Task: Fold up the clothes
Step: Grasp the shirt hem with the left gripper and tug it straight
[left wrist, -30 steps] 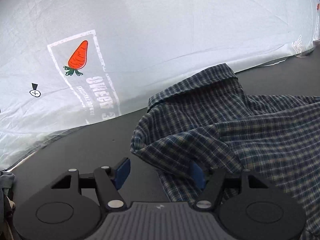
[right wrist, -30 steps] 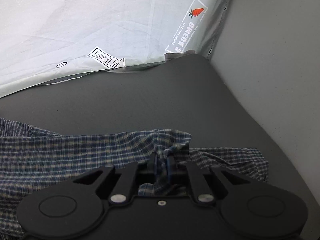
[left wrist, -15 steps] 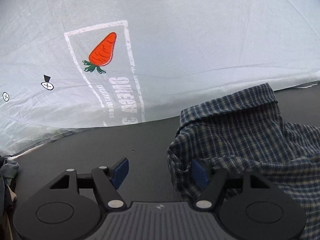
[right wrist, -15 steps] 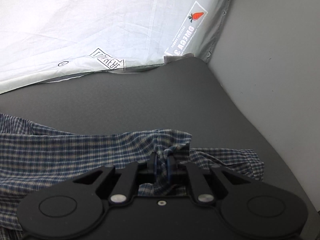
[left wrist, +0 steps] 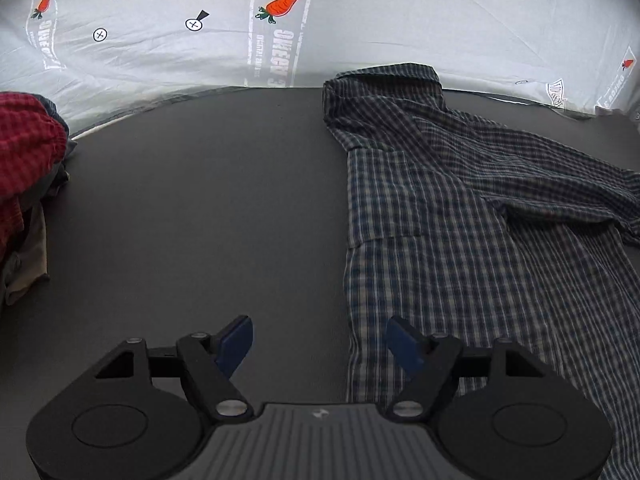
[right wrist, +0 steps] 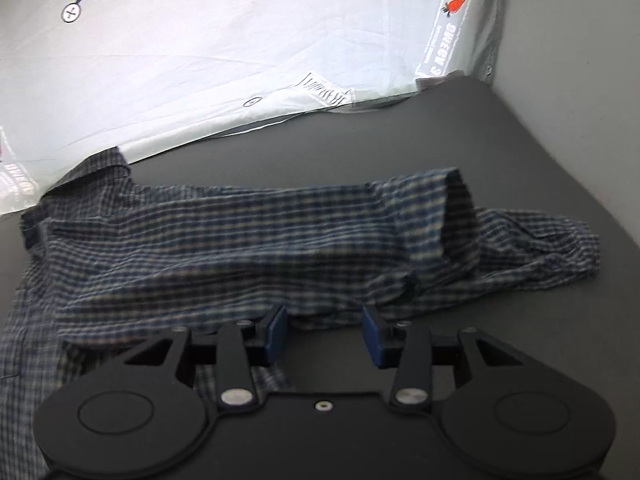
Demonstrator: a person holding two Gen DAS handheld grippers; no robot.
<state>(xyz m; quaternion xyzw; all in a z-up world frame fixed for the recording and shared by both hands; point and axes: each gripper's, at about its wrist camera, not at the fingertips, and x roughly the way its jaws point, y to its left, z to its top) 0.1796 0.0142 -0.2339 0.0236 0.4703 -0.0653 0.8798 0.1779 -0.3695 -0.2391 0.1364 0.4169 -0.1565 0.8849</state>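
Note:
A blue and white plaid shirt [left wrist: 460, 220] lies spread on the dark grey table [left wrist: 180, 200], collar toward the backdrop. In the left wrist view my left gripper [left wrist: 320, 342] hovers near the shirt's left edge. Its jaws are opening with nothing between them, and the right pad [left wrist: 404, 344] is over the hem edge. In the right wrist view the shirt [right wrist: 240, 248] has a sleeve folded across its body. My right gripper [right wrist: 325, 332] sits just short of the shirt. Its jaws are opening, and its pads press on no cloth.
A heap of red checked and other clothes [left wrist: 24, 152] sits at the table's left edge. A white printed sheet [left wrist: 360, 20] hangs behind the table. A plain grey wall [right wrist: 580, 60] borders the table [right wrist: 480, 140] on the right.
My right gripper has let go of the bunched shirt fabric and drawn back. My left gripper has pulled back from the collar, bringing more of the table and the red heap into view.

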